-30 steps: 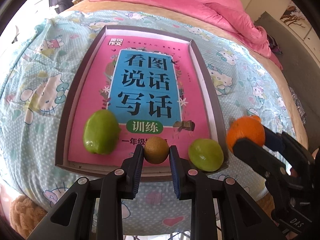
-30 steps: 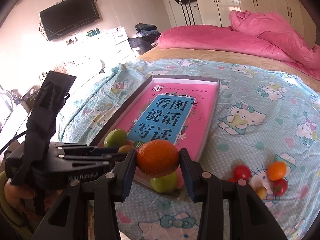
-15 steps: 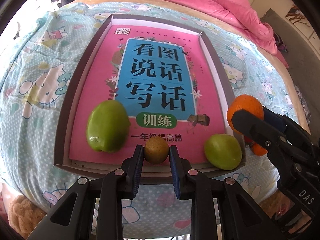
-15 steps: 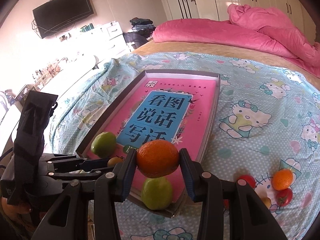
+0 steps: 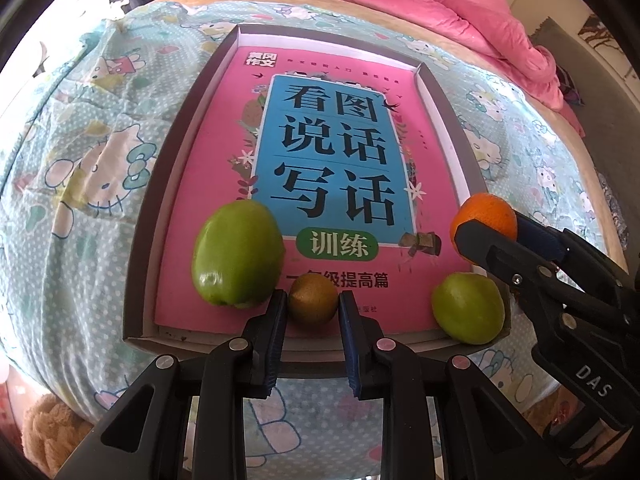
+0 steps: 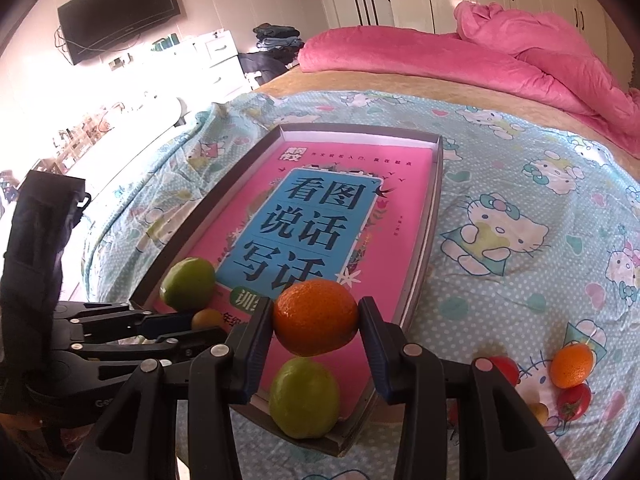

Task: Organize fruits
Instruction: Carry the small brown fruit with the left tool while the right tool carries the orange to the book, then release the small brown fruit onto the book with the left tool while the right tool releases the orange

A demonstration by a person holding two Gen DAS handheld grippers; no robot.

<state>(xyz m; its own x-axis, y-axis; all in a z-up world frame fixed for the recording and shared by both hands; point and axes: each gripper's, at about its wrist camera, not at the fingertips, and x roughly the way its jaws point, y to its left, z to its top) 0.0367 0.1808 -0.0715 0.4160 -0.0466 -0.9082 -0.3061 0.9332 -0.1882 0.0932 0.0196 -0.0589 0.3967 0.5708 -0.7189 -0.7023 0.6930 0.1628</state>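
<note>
A: Left to right, tray first. A shallow grey tray (image 5: 148, 216) lay on the bed (image 5: 80, 128) with a pink book (image 5: 332, 168) inside it. At the tray's 7 o'clock corner sat a large green fruit (image 5: 238, 254). Next, at 6 o'clock, the left gripper (image 5: 313, 305) was clenched on a small brown kiwi (image 5: 313, 298), apparently low over the book's near edge; contact not clear.

B: And further right?

A: A smaller green fruit (image 5: 468, 308) at the tray's 5 o'clock corner. Above it, at roughly 4 o'clock, the right gripper (image 6: 316, 320) was grasping an orange (image 6: 316, 322), held over the tray's right edge, not set down.

B: Step in hand?

A: I judged it placement: both fruits carried to the tray's near row. Next the kiwi wants lowering onto the book between the two green fruits, then release; the orange needs a free spot that does not knock the green fruit beneath it.

B: Count?

A: Two green fruits, one kiwi, one orange at the tray. On the bed at 4 o'clock in the right view: a second orange fruit (image 6: 572, 366), two red tomatoes, nearest (image 6: 574, 402), and one small yellow fruit (image 6: 538, 412).
</note>
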